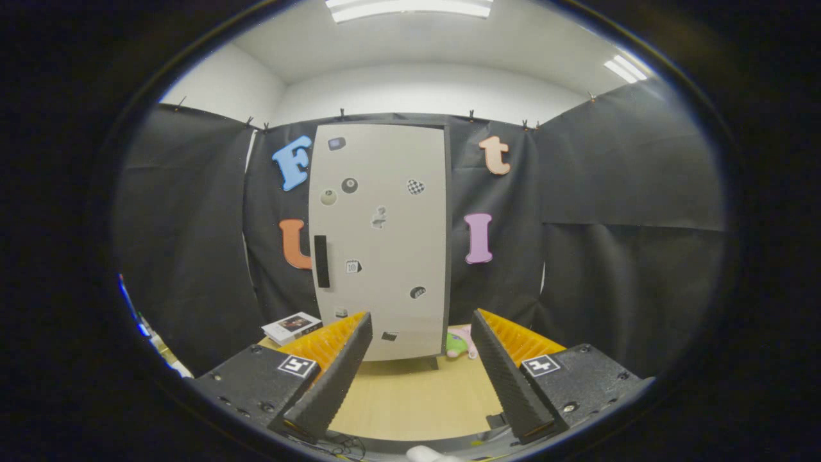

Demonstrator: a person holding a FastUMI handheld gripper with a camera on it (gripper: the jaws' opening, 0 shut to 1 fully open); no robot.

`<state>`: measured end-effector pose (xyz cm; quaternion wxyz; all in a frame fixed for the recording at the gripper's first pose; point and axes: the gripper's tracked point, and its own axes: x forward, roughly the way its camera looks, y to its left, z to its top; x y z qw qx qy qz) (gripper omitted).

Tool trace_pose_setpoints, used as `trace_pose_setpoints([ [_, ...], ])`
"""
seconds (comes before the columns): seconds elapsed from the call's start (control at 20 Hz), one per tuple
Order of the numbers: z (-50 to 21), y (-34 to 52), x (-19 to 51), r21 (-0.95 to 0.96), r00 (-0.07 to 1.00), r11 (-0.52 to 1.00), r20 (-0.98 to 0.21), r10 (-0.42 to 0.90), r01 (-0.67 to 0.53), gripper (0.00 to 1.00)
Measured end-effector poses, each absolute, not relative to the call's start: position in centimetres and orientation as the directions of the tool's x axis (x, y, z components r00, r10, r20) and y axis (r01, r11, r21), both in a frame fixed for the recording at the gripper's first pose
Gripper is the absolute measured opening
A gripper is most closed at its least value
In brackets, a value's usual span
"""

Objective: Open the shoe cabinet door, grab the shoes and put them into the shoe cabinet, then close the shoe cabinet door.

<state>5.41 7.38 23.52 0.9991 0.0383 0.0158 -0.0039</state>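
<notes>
The gripper [420,337] is holding its ribbed black-and-orange fingers apart, gripping nothing. At twelve o'clock beyond them, the smooth grey sticker-dotted shoe cabinet door [380,237] is standing shut, its black bar handle [321,261] at ten.

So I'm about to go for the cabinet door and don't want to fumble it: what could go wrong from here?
The claw is open and well short of the closed cabinet door. The black handle is slim and sits at the door's left edge, so a centred approach could miss it. The door probably swings out over the wooden table, where it might catch the claw. The box lying left of the cabinet might get knocked.
</notes>
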Motion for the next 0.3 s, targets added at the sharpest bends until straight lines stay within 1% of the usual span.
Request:
trace_pose_setpoints([
  [0.3, 23.40, 7.44, 5.20, 0.064, 0.999, 0.998, -0.037, -0.006, 0.008, 1.00],
])
